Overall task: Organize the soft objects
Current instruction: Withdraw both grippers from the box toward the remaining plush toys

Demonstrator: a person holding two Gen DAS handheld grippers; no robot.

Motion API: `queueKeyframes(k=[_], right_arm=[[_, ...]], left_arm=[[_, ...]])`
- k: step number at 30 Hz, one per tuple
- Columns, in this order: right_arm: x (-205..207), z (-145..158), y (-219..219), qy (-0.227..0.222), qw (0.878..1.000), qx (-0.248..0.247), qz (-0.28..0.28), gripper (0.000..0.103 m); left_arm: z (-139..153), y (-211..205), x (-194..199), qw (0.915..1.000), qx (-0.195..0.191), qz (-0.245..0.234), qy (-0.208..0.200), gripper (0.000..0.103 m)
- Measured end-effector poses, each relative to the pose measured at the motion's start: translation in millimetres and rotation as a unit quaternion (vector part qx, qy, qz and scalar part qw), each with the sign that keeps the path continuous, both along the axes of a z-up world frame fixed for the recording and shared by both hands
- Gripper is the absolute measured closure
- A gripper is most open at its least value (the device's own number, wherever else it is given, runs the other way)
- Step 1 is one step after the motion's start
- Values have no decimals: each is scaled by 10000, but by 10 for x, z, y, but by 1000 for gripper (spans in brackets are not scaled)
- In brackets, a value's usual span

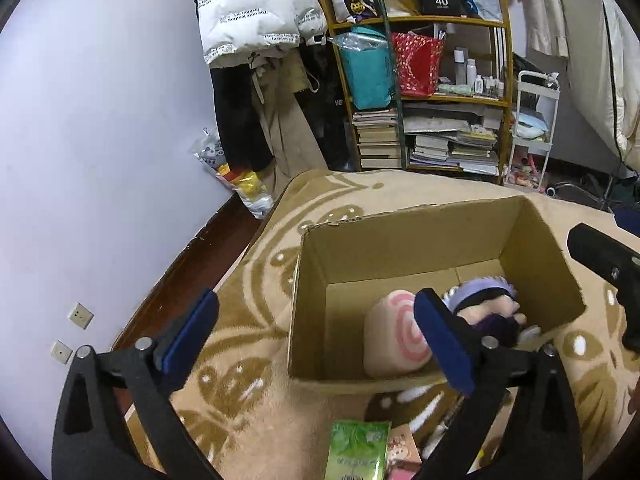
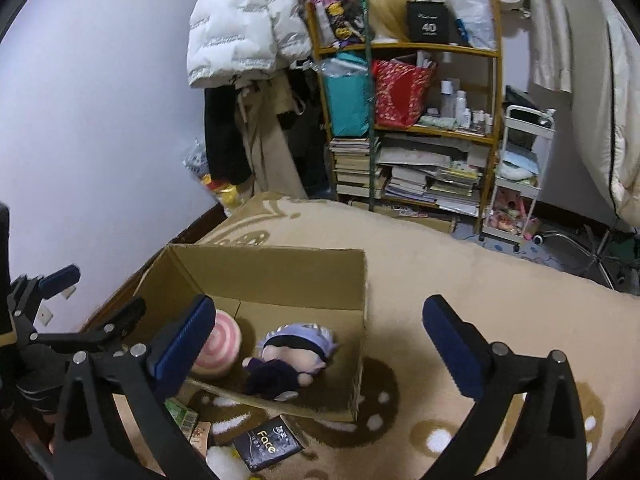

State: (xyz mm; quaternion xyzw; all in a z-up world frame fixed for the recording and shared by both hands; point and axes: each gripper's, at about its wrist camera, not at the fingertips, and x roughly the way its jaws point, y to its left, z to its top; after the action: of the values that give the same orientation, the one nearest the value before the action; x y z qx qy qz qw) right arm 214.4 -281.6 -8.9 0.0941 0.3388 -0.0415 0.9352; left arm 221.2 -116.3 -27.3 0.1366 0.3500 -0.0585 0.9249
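Note:
An open cardboard box (image 1: 400, 248) (image 2: 280, 276) stands on a beige patterned blanket (image 1: 248, 320). Inside it lie a pink swirl cushion (image 1: 396, 336) (image 2: 222, 346) and a plush doll (image 1: 488, 300) (image 2: 296, 344) with lavender hair and dark clothes. My left gripper (image 1: 316, 312) hangs open over the box's near left corner, its blue pads wide apart and nothing between them. My right gripper (image 2: 320, 312) is open too, above the box's right wall, and holds nothing. The left gripper (image 2: 96, 296) also shows at the left edge of the right wrist view.
Near the box's front lie a green tissue pack (image 1: 358, 450) (image 2: 182, 414), a black "Face" packet (image 2: 268, 446) and something white and fluffy (image 2: 224, 464). A crowded wooden shelf (image 1: 432, 96), hanging coats and a white cart (image 1: 532, 132) stand beyond the blanket. A wall runs along the left.

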Motion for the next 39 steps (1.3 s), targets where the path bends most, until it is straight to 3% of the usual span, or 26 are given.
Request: queueKeyframes(k=[21, 26, 39], right_arm=[[-849, 409, 303, 7, 9998, 155, -81, 0], [-1059, 453, 421, 42, 10000, 34, -34, 0], [-1474, 442, 504, 186, 9994, 275, -85, 0]], left_arm=[[205, 528, -1072, 9998, -154, 65, 95, 5], [197, 621, -1281, 9996, -171, 56, 197, 5], [97, 676, -1672, 9990, -183, -109, 383, 5]])
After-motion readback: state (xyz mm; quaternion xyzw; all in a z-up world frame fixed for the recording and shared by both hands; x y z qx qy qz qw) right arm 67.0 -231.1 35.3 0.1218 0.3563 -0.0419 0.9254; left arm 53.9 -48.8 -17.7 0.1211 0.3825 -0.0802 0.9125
